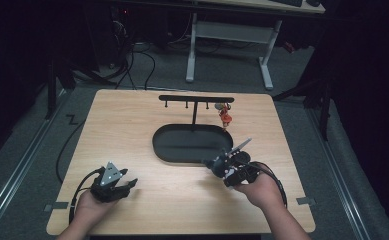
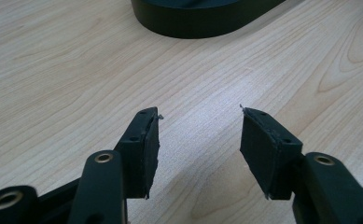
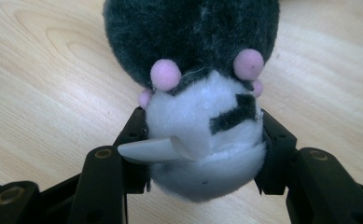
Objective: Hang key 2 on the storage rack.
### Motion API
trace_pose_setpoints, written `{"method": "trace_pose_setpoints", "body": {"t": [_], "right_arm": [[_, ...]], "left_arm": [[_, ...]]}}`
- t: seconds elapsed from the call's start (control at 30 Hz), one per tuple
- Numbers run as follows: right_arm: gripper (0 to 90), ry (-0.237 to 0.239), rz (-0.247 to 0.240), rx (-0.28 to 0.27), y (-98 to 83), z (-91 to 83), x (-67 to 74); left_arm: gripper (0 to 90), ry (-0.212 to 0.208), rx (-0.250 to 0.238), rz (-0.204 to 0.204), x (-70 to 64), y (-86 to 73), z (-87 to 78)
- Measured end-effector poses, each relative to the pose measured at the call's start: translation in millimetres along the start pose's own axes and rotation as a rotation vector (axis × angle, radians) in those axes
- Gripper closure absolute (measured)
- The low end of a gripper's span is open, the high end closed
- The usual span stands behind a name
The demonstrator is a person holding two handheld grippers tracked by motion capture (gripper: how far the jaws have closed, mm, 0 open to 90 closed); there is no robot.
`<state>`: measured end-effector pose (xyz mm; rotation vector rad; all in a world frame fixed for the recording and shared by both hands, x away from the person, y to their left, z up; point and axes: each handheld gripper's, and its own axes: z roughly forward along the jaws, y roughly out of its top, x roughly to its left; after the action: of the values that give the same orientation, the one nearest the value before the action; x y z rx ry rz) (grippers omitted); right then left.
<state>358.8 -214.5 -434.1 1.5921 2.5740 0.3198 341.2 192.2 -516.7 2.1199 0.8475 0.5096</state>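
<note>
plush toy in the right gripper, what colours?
Plush toy: dark grey and white with small pink pom-poms, best seen in the right gripper view.

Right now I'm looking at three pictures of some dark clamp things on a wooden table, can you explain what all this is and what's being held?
A person sits at a wooden table and holds a hand-held two-jaw gripper in each hand; there is no robot arm. The high view looks down from above the person. The other two pictures come from cameras that ride on the grippers and look along their black jaws.

On the table stands a black oval tray with a T-shaped hanging rack rising from it; a small orange-red item hangs from the rack.

The left gripper is open with nothing between its jaws. The right gripper is closed on a small plush toy, dark grey and white with pink dots, beside the tray.
</note>
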Motion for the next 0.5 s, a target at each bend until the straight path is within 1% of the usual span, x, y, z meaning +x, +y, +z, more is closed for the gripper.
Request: {"method": "trace_pose_setpoints", "body": {"t": [0.03, 0.07, 0.1, 0.3, 0.5], "right_arm": [[48.8, -0.004, -0.003, -0.004, 2.1, -3.5, 0.1], [48.9, -0.009, 0.022, -0.004, 4.2, -7.5, 1.6], [48.9, -0.009, 0.0, -0.018, 6.8, -10.6, -0.2], [48.8, -0.011, 0.013, -0.043, 22.1, -27.3, -2.5], [48.8, -0.003, 0.036, -0.058, 35.8, -38.2, -6.7]], "left_arm": [[46.9, 0.001, -0.003, -0.002, 0.1, 0.0, 0.1], [46.9, 0.001, -0.004, -0.003, 0.2, 0.1, -0.1], [47.0, 0.001, -0.003, -0.001, 0.4, 0.2, -0.4], [47.0, 0.0, -0.005, -0.002, 0.8, 0.2, -1.4], [47.1, 0.001, -0.008, -0.002, 1.5, -0.1, -1.8]]}}
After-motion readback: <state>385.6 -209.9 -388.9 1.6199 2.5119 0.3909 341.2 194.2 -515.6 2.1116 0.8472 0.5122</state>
